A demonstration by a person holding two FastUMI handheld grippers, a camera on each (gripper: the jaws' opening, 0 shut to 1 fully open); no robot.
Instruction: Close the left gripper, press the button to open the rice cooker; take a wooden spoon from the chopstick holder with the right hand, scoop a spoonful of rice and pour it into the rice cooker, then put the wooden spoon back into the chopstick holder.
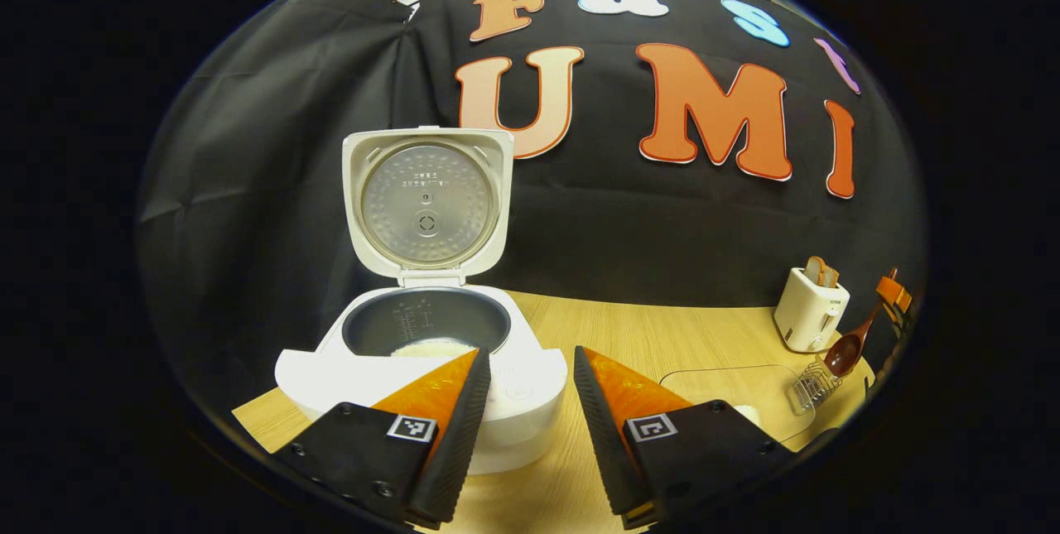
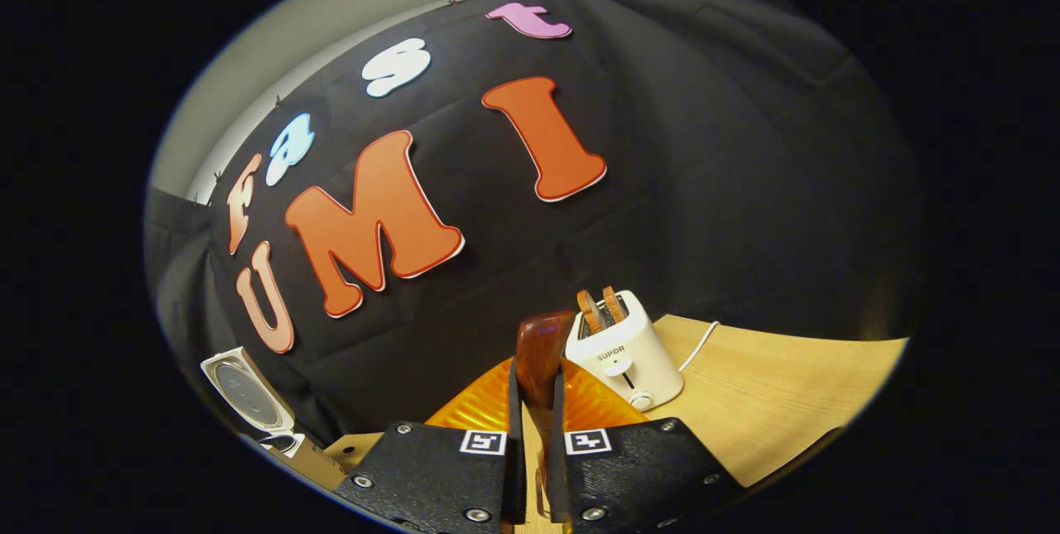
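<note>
Holding the wooden spoon [image 2: 542, 352] between both fingers, your right gripper [image 2: 530, 426] is pinched on its handle, and the spoon bowl stands up in front of the white toaster [image 2: 625, 356], which has two slices of bread in its slots. In the left gripper view the spoon bowl is just above the wire chopstick holder [image 1: 816, 385], near the toaster on the wooden table [image 1: 662, 335]. Your left gripper [image 1: 526, 401] hangs with its fingers spread apart and holds nothing. Just before it stands the rice cooker [image 1: 422, 360], its lid [image 1: 426, 203] upright and open, with some rice [image 1: 435, 347] in the dark inner pot.
</note>
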